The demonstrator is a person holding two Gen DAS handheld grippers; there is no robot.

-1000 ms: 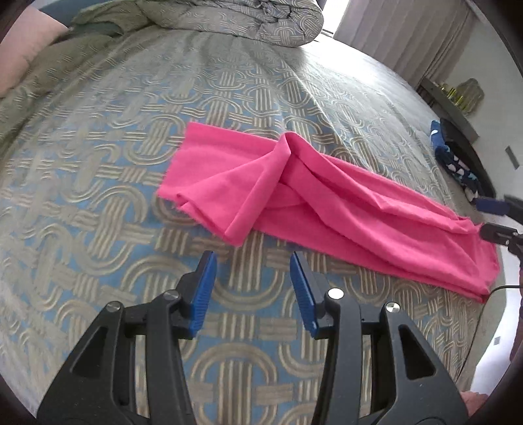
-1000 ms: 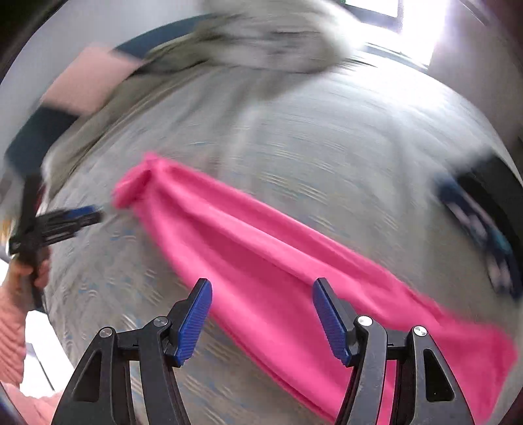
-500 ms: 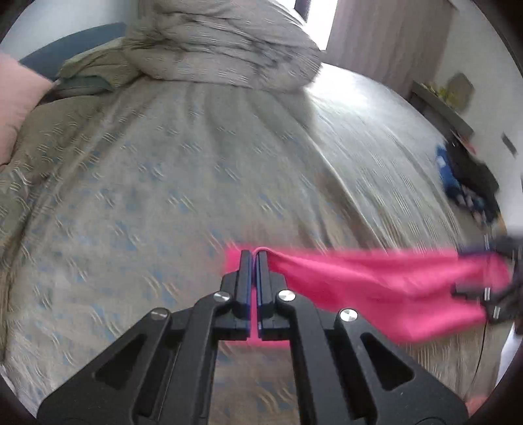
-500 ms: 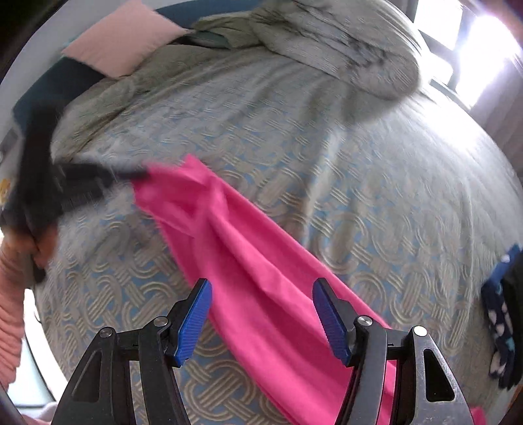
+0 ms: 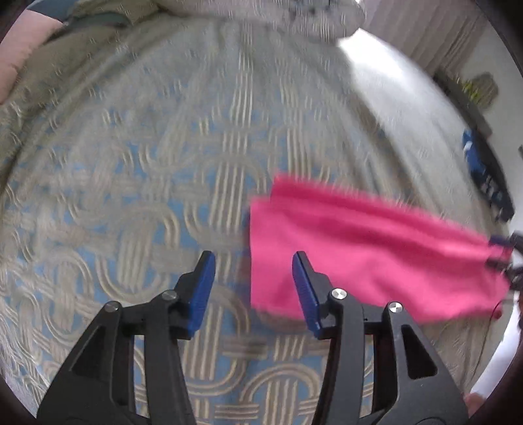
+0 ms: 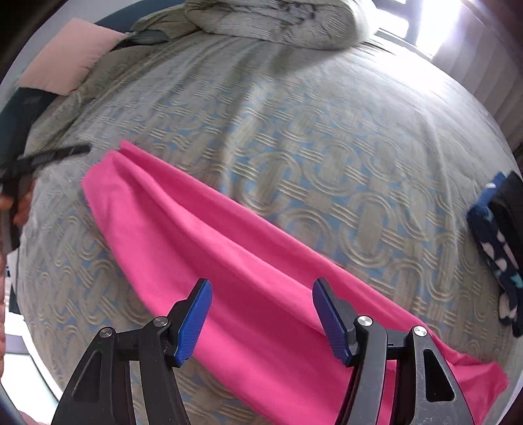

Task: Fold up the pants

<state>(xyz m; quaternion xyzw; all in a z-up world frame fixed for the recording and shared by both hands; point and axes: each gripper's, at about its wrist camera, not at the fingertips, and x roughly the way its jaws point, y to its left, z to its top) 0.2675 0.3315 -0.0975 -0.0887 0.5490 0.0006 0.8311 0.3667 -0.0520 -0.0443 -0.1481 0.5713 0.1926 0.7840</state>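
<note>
The pink pants (image 6: 248, 261) lie in a long folded strip across the patterned bedspread (image 6: 294, 137). In the left wrist view the pants (image 5: 366, 251) lie to the right, blurred. My left gripper (image 5: 253, 284) is open and empty, just left of the strip's near end. It also shows at the far left in the right wrist view (image 6: 49, 157). My right gripper (image 6: 261, 314) is open and empty, right over the pink strip near its other end.
A bunched grey duvet (image 6: 271, 16) and a pink pillow (image 6: 65, 55) lie at the head of the bed. Dark blue patterned clothes (image 6: 497, 242) lie at the right edge of the bed. The bed edge runs close below both grippers.
My left gripper was shut on the pants' end half a second ago; it is open now and the end lies flat. The strip has been pulled straighter. The right gripper stayed open.
</note>
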